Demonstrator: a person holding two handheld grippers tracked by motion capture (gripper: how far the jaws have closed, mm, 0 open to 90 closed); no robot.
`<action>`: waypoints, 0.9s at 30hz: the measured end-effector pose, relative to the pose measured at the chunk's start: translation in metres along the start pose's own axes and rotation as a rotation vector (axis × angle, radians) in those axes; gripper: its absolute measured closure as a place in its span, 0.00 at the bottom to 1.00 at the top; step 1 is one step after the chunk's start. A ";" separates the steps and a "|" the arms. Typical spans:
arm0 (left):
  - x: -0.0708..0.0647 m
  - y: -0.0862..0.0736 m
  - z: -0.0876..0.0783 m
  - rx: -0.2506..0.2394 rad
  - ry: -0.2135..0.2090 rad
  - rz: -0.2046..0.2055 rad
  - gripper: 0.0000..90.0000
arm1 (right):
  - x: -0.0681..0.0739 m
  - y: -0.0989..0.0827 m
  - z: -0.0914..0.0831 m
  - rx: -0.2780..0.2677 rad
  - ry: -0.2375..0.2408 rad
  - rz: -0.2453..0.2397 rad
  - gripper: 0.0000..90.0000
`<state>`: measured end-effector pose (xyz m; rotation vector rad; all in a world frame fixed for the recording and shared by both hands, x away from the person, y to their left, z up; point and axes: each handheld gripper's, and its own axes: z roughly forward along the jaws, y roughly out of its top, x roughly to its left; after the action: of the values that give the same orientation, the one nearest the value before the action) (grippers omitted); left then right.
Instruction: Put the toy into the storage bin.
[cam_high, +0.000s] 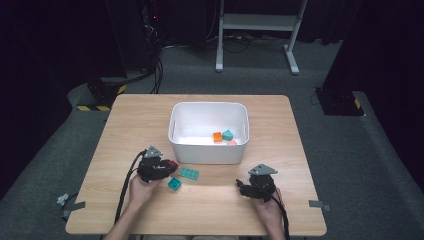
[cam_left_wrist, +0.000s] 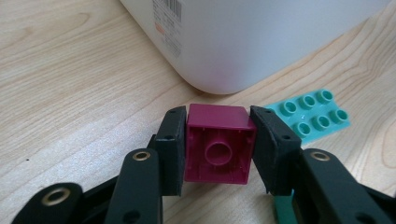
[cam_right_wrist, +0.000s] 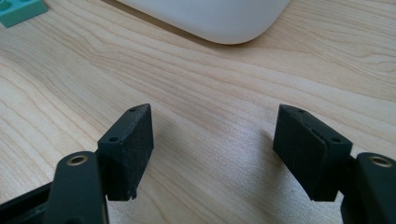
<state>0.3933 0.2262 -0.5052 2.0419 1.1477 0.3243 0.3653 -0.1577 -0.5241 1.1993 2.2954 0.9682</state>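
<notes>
A magenta brick (cam_left_wrist: 217, 144) lies on its side between the pads of my left gripper (cam_left_wrist: 215, 140), its hollow underside facing the camera; both pads press on its sides. From above, that left gripper (cam_high: 167, 167) sits just left of the white bin (cam_high: 208, 150), with the magenta brick (cam_high: 172, 163) at its tip. A flat teal plate (cam_high: 189, 173) and a small teal brick (cam_high: 174, 184) lie right beside it. My right gripper (cam_right_wrist: 212, 140) hovers open over bare wood, nothing between its fingers; in the high view the right gripper (cam_high: 245, 186) rests near the front right.
The white bin (cam_left_wrist: 261, 42) holds an orange brick (cam_high: 217, 136), a teal brick (cam_high: 227, 134) and a pink piece (cam_high: 232, 143). The flat teal plate (cam_left_wrist: 310, 114) lies right of the held brick. A metal stand (cam_high: 257, 22) rises beyond the table's far edge.
</notes>
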 end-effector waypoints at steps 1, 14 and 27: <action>0.000 0.000 -0.001 -0.002 -0.003 0.001 0.64 | 0.000 0.000 0.000 0.000 0.000 0.000 0.32; 0.000 0.002 -0.012 -0.023 -0.003 -0.004 0.65 | 0.000 0.000 0.000 0.000 0.000 0.000 0.32; 0.004 0.002 -0.035 -0.045 0.003 -0.046 0.65 | 0.000 0.000 0.000 -0.001 0.000 0.001 0.32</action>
<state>0.3780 0.2461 -0.4803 1.9731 1.1774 0.3281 0.3654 -0.1578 -0.5242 1.2005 2.2944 0.9690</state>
